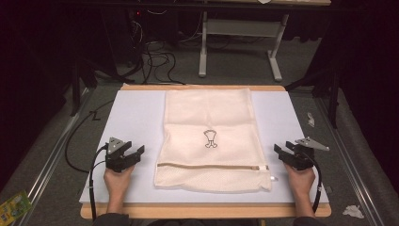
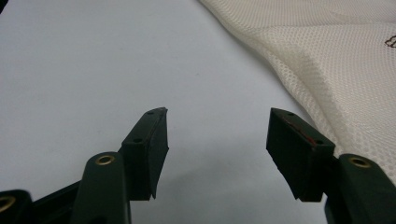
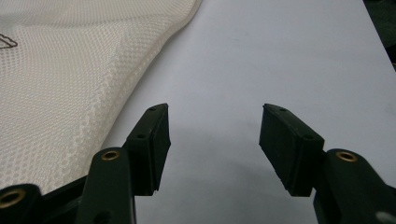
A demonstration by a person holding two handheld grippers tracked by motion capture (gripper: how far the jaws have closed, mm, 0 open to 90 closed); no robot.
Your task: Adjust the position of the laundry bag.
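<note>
As laid, mesh bag (image 1: 207, 122) lengthwise, zipper (image 1: 211, 166) (crosswise) near

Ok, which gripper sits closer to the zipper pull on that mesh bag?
The right gripper. The zipper pull lies at the mesh bag's right end, near that gripper; the left gripper waits off the opposite edge.

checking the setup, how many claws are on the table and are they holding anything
2, both open and empty. The left claw rests left of the mesh laundry bag; the right claw rests to its right, near the zipper end.
</note>
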